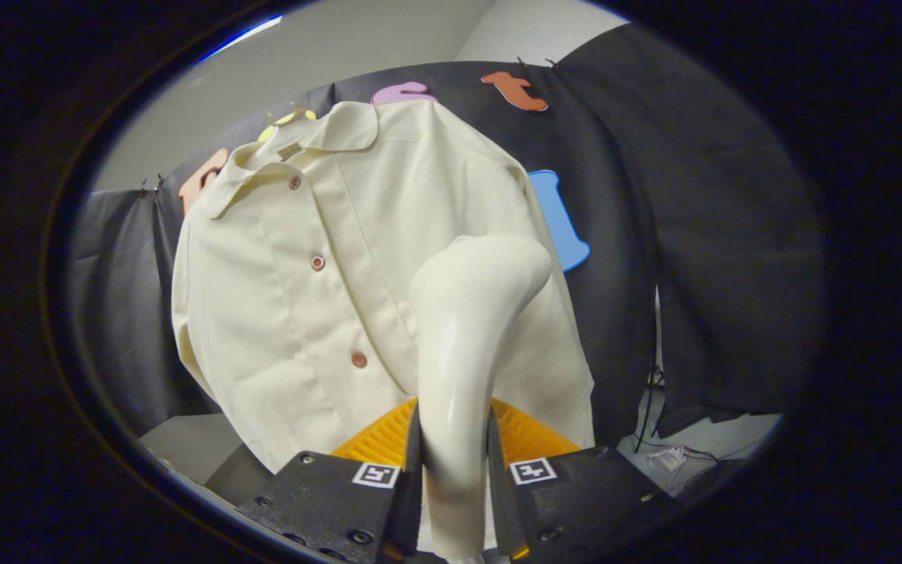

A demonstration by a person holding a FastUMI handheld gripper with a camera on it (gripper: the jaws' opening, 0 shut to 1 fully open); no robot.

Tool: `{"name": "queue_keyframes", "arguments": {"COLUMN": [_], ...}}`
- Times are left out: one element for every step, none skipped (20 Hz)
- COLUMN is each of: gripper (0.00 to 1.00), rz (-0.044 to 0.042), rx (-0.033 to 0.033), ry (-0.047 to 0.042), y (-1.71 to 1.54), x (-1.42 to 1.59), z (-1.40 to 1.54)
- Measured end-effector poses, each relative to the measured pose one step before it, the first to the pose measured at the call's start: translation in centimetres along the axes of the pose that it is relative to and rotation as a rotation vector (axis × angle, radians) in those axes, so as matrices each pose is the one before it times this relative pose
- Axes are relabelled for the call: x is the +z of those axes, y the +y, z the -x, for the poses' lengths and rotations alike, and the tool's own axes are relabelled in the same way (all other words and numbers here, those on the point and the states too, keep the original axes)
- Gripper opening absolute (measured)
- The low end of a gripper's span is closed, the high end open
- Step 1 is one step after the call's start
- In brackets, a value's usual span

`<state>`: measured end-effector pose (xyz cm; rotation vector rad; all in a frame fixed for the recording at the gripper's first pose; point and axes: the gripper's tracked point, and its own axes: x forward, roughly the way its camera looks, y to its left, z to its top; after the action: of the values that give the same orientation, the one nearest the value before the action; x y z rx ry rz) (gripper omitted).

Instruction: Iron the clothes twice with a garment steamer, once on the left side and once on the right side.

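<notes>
Squarely between the two black fingers of the claw (455,478) stands the glossy cream plastic garment steamer (470,345), both fingers pressing on its handle, its rounded head rising ahead of them against the shirt. Just beyond hangs the pale cream button-front cotton shirt (294,290) with copper-coloured buttons, its right half partly hidden by the steamer. A ribbed orange plastic piece (384,439) shows low behind the fingers, and thin loose cables (651,407) dangle off to the right.

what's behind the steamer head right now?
The tool is shut on the steamer. Behind its head hangs the cream shirt, right of the button placket. The fabric directly behind it is covered.
</notes>
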<state>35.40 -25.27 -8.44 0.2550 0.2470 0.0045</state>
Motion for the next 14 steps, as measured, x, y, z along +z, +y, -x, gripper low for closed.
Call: {"name": "queue_keyframes", "arguments": {"gripper": [0.37,0.37,0.37,0.37,0.37,0.37,0.37,0.37,0.37,0.37,0.37,0.37,0.37,0.37], "rz": [-0.0049,-0.00493,-0.00945,-0.0108,-0.00754,-0.00424,-0.00728,-0.01133,-0.0118,-0.00927,-0.00796,-0.00537,-0.00218,-0.00115], "rx": [-0.00138,-0.00316,-0.00245,0.00414,0.00054,0.0034,0.00388,0.00219,-0.00215,-0.00324,0.00023,0.00553,-0.00067,-0.0012], "ry": [0.00439,0.00595,0.00278,0.01221,0.0021,0.00765,0.00629,0.00686,0.00871,0.0094,0.00332,0.01045,0.00523,0.00618], "y": [-0.275,-0.36,-0.371,-0.251,-0.286,-0.315,-0.308,-0.419,-0.46,-0.526,-0.442,-0.281,-0.469,-0.391], "x": [-0.564,-0.578,-0.619,-0.705,-0.774,-0.647,-0.797,-0.78,-0.844,-0.916,-0.704,-0.8,-0.625,-0.634], "z": [0.087,-0.017,-0.02,-0.026,-0.084,-0.016,0.044,0.009,-0.145,0.025,0.014,-0.002,0.041,0.015]}}
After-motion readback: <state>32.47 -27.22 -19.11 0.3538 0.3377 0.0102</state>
